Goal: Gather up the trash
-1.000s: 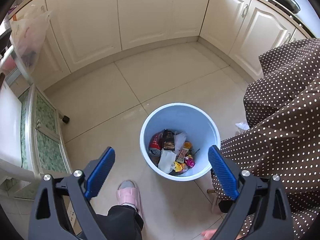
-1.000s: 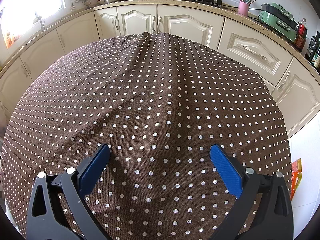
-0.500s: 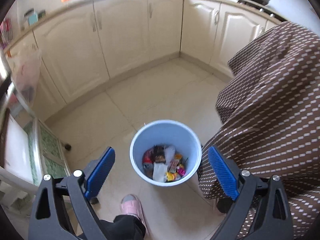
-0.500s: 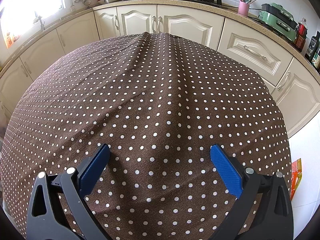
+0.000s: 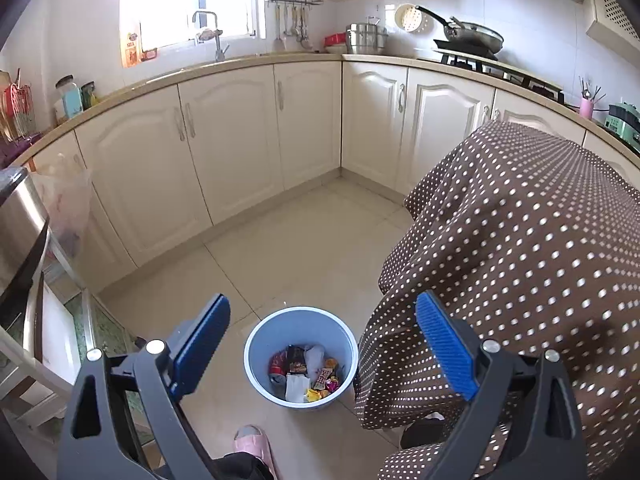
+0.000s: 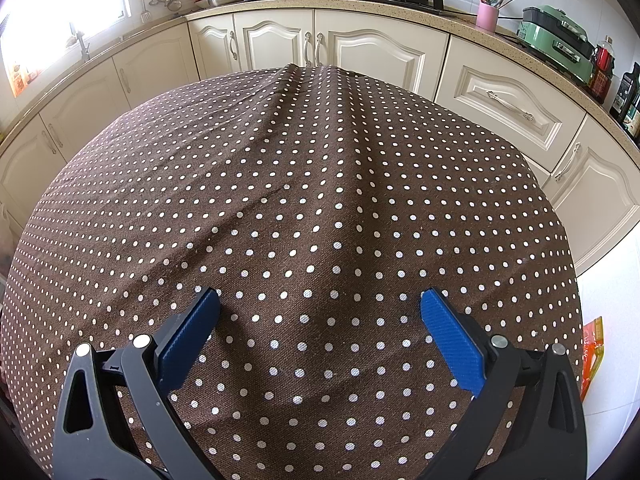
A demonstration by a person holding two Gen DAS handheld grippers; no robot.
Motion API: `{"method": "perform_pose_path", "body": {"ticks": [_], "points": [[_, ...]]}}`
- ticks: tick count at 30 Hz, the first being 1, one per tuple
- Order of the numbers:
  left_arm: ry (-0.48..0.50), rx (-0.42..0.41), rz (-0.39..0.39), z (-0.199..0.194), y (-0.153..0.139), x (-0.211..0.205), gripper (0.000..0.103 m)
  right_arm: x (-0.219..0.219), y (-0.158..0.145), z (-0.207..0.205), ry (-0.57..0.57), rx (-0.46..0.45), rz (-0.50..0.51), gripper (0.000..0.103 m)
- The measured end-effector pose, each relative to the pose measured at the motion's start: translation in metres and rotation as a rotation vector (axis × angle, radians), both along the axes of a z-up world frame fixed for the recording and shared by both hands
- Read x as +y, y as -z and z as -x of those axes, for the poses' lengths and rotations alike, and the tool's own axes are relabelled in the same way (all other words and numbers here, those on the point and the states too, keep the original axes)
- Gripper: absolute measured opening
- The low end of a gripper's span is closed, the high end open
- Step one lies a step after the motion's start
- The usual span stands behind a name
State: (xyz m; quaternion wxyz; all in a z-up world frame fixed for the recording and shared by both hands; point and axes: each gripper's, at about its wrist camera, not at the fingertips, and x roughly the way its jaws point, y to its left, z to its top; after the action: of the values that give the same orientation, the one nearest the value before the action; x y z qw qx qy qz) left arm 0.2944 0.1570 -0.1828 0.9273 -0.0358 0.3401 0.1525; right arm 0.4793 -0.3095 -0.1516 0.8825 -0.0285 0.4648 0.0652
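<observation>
A light blue bin (image 5: 256, 344) stands on the tiled floor, holding several wrappers, a can and white paper (image 5: 306, 372). My left gripper (image 5: 322, 312) hangs open high above the bin, nothing between its blue pads. In the right wrist view my right gripper (image 6: 320, 304) is open just over a brown polka-dot tablecloth (image 6: 304, 184), which shows no trash on it. The same cloth (image 5: 520, 248) drapes down to the right of the bin.
Cream cabinets (image 5: 240, 144) run along the far walls under a counter with a sink tap (image 5: 212, 32) and a stove pan (image 5: 472, 36). A metal rack (image 5: 44, 320) stands at left. A person's pink slipper (image 5: 250, 442) is near the bin. An orange item (image 6: 592, 348) lies right of the table.
The left gripper has risen and tilted up, so the bin looks smaller and lower and the counter and window come into view. The right gripper has stayed still over the cloth.
</observation>
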Motion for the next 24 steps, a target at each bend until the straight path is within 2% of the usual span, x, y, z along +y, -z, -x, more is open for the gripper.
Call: {"method": "perform_pose_path", "body": {"ticks": [8,24], "points": [[-0.036,-0.018,-0.009,0.006,-0.021,-0.010,0.092,0.000,0.000,0.000,0.000,0.000,0.000,0.097],[-0.033,-0.013,-0.005,0.014,-0.027,-0.012,0.092,0.000,0.000,-0.001,0.000,0.000,0.000,0.097]]}}
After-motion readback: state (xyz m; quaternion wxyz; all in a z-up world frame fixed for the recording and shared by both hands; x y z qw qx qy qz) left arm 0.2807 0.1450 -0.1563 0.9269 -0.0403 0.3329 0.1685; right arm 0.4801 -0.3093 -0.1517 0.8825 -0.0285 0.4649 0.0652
